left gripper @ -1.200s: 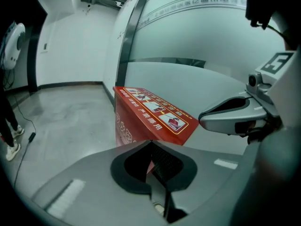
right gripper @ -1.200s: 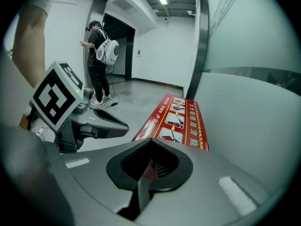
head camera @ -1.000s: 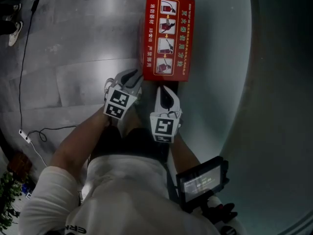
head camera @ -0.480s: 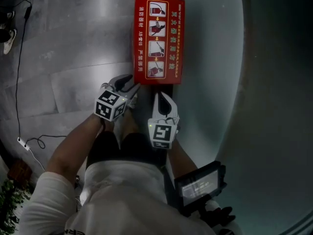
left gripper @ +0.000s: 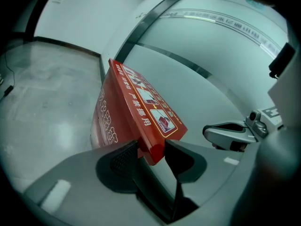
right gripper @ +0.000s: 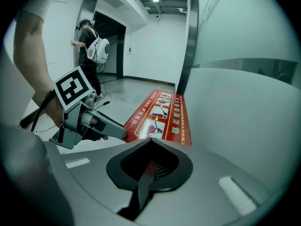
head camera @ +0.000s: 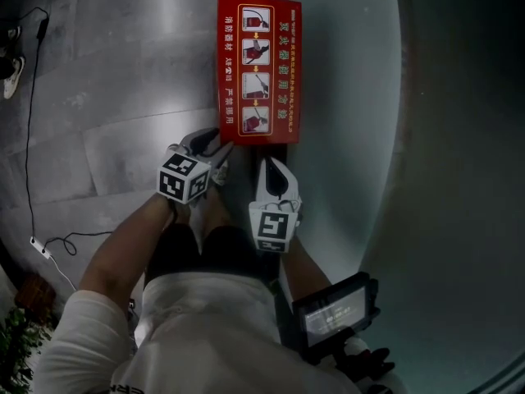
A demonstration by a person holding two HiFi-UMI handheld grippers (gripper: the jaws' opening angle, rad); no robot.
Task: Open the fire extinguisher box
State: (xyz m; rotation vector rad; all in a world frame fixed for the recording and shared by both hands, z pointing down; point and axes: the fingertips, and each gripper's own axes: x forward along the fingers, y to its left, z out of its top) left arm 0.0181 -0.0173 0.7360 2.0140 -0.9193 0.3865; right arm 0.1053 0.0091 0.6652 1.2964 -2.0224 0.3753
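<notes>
Fire extinguisher box (head camera: 259, 68) corner between downward-angled left gripper's (head camera: 215, 150) just-opened jaws.

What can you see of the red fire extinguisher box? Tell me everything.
The fire extinguisher box is red, long and flat-topped, looking like painted metal. Its lid carries four pictures and rows of characters; the side has white characters. It stands on the grey floor against the pale wall. Its near lid corner sits between the left gripper's jaws, which have just been opening.
</notes>
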